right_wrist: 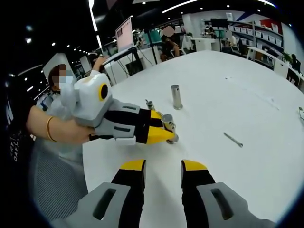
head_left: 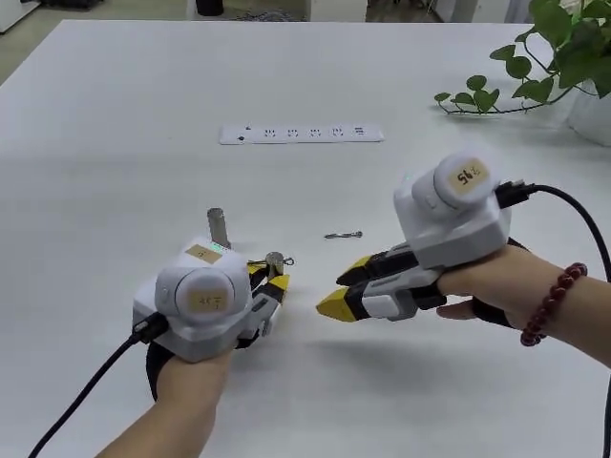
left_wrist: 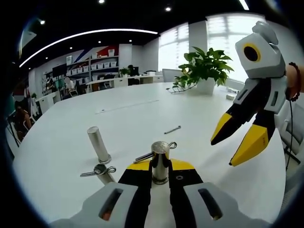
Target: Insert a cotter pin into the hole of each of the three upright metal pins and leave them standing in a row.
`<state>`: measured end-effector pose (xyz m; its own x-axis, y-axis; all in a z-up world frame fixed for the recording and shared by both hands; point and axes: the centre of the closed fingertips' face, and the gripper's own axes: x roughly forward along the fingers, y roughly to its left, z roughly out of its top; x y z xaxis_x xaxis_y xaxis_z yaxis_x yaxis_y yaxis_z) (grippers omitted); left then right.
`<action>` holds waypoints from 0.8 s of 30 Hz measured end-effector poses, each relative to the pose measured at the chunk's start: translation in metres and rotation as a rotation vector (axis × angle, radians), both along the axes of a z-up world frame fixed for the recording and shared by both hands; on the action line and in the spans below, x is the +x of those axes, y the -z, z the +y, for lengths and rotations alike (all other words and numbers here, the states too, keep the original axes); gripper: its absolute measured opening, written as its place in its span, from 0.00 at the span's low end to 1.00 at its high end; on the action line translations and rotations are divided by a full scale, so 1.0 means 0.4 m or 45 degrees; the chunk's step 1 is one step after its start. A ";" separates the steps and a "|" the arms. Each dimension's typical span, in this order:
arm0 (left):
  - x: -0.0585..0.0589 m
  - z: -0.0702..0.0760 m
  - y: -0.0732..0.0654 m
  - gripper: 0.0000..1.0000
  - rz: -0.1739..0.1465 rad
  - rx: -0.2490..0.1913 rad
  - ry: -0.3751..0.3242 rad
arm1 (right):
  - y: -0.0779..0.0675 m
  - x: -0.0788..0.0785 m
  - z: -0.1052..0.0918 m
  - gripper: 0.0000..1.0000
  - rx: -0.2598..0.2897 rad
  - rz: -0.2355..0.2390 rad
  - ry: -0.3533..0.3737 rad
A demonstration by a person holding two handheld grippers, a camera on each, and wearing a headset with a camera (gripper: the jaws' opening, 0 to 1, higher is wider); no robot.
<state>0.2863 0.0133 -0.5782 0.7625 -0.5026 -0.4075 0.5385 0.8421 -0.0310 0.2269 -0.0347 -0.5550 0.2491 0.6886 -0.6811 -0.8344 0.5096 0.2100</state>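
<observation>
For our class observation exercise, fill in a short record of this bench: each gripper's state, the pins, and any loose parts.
left gripper: shut on held pin, first cotter pin through it
right gripper: open, empty
bare pin: upright, no cotter pin
third pin: second cotter pin through it
loose cotter pin: lying on table

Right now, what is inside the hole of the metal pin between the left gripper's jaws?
A cotter pin passes through the metal pin near its top, loop out one side, legs out the other. The stretch inside the hole is hidden.
</observation>
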 end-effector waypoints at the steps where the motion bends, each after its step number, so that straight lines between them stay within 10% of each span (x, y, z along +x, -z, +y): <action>1: 0.000 0.000 0.000 0.10 0.001 -0.002 0.000 | 0.000 0.000 0.000 0.25 0.000 0.001 0.001; 24: -0.043 0.000 0.013 0.23 0.068 -0.015 0.007 | -0.023 0.014 0.005 0.32 0.038 -0.020 0.033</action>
<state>0.2692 0.0131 -0.5834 0.7370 -0.5120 -0.4412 0.5407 0.8384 -0.0697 0.2326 -0.0328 -0.5457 0.2774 0.7018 -0.6561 -0.8244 0.5246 0.2126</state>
